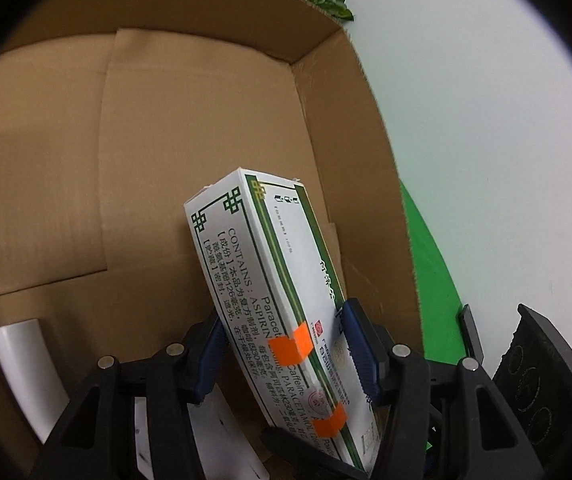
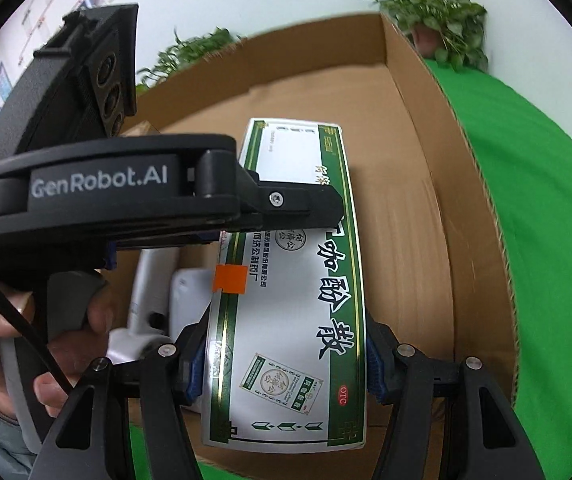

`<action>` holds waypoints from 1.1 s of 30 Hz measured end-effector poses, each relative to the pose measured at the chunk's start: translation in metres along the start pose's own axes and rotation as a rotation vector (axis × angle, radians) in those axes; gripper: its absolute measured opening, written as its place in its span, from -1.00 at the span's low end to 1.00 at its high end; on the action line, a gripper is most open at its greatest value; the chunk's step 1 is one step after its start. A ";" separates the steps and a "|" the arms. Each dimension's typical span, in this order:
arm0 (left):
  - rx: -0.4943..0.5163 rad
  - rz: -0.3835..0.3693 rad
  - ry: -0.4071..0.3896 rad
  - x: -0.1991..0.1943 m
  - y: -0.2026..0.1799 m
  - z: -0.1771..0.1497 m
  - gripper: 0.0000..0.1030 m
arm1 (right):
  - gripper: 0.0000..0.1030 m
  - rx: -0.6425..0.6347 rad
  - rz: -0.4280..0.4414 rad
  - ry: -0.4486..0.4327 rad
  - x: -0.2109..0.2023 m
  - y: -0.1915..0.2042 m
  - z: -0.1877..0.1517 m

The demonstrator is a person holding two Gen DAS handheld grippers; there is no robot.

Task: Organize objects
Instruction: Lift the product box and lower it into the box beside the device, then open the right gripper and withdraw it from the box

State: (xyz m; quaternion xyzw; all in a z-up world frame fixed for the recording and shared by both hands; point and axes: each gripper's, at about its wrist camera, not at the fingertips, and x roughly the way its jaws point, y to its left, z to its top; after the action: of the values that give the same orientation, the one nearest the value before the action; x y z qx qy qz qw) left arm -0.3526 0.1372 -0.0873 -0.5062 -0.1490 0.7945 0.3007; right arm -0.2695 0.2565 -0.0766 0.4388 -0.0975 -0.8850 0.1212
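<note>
A long white medicine box (image 1: 270, 292) with green borders and orange tape squares is held inside an open cardboard box (image 1: 86, 160). My left gripper (image 1: 286, 356) is shut on the medicine box, its blue pads pressing both sides. My right gripper (image 2: 286, 368) is shut on the same medicine box (image 2: 302, 280) near its closer end, and the cardboard box (image 2: 426, 208) lies beneath. The left gripper's black body (image 2: 134, 196) crosses the right wrist view and grips the box from the left.
White objects (image 1: 26, 364) lie on the cardboard box floor at the left; they also show in the right wrist view (image 2: 154, 296). A green cloth (image 2: 526, 220) covers the table right of the box. Potted plants (image 2: 434, 12) stand behind it by a white wall.
</note>
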 end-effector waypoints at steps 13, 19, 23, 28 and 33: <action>0.033 0.061 -0.025 -0.031 -0.001 -0.009 0.13 | 0.19 0.000 -0.028 0.056 0.020 0.001 -0.007; 0.082 0.097 -0.148 -0.091 -0.013 -0.016 0.13 | 0.40 0.019 0.025 0.077 0.017 0.001 -0.004; 0.108 0.128 -0.231 -0.134 -0.016 -0.029 0.13 | 0.29 0.001 0.030 0.063 0.012 0.004 -0.004; 0.143 0.227 -0.325 -0.174 -0.016 -0.046 0.13 | 0.22 -0.018 -0.004 0.058 0.015 0.011 -0.002; 0.186 0.421 -0.432 -0.210 -0.014 -0.077 0.18 | 0.25 -0.011 -0.036 0.024 0.012 0.005 0.017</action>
State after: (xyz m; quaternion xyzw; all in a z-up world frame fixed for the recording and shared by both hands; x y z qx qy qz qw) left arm -0.2147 0.0103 0.0364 -0.3157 -0.0283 0.9386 0.1360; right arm -0.2892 0.2492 -0.0738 0.4505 -0.0834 -0.8822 0.1087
